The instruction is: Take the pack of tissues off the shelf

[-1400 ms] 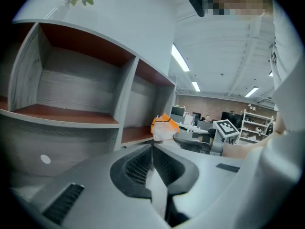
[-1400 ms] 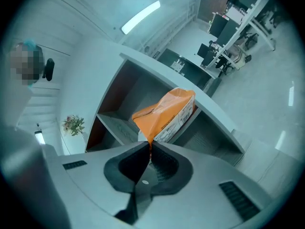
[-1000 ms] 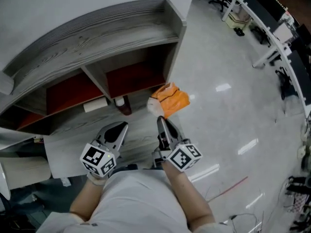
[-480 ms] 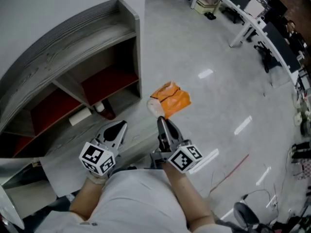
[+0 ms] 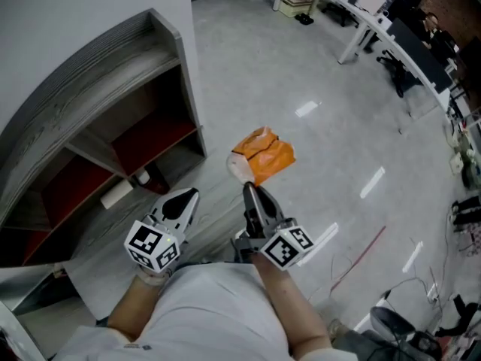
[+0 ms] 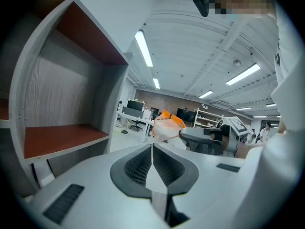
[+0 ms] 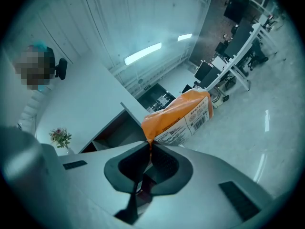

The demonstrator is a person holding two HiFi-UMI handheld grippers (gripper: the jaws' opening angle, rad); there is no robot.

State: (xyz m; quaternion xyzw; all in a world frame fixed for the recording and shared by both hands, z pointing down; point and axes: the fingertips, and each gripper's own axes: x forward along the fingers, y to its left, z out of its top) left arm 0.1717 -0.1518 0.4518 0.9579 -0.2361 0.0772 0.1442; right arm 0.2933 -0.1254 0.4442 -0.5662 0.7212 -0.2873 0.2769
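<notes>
Shelf (image 5: 98,89) has swung further left; right gripper (image 5: 247,188) jaws clamp pack of tissues (image 5: 263,155) clear of it; left gripper (image 5: 188,196) jaws together, empty; removal looks done.

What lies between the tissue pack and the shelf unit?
Nothing. In the head view, only bare grey floor shows between the tissue pack, clamped in the right gripper, and the shelf.

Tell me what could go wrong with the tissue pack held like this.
1. The right gripper pinches only a thin edge of the pack of tissues; the bulk juts past the jaws above the floor, so it may slip out.
2. The left gripper is shut and empty beside it, giving no support.
</notes>
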